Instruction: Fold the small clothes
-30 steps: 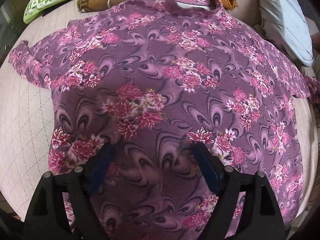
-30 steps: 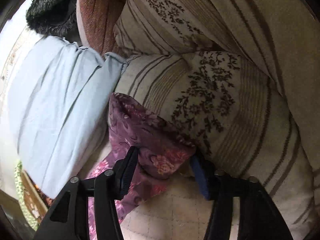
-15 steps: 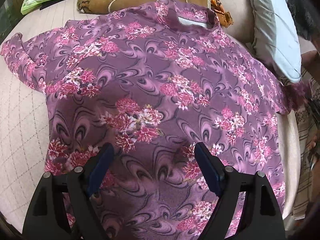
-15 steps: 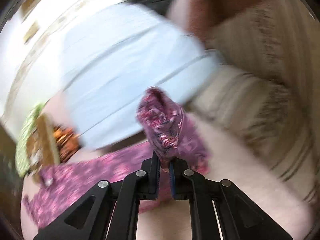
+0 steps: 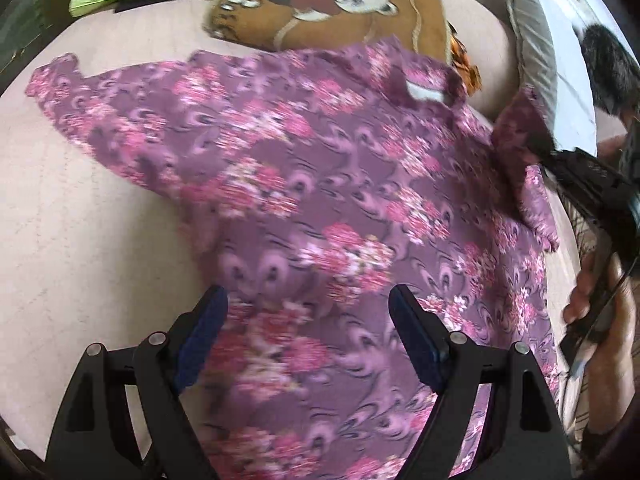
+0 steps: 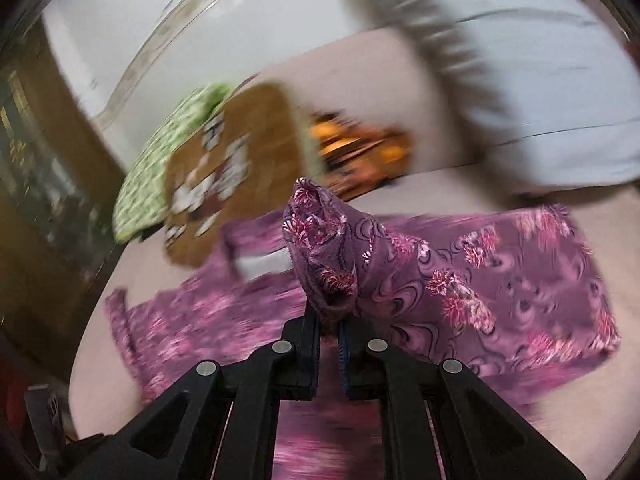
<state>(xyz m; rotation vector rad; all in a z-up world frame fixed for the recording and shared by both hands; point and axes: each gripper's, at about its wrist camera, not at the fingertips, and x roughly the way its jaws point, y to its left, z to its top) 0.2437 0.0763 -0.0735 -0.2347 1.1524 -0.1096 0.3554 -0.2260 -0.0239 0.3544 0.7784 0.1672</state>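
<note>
R gripper (image 6: 330, 322) has just clamped shut on the sleeve (image 6: 320, 248) & swung it in over the purple top (image 5: 320, 208) on the bed, so sleeve fold's underway; L gripper (image 5: 308, 312) hovers spread, empty

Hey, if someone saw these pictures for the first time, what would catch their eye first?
The purple floral shirt spread across the pale bed cover fills the scene. The right gripper is shut on one of its sleeves, lifted over the shirt, while the left gripper hangs open above the lower half. Behind the collar lies a brown cartoon cushion.
</note>
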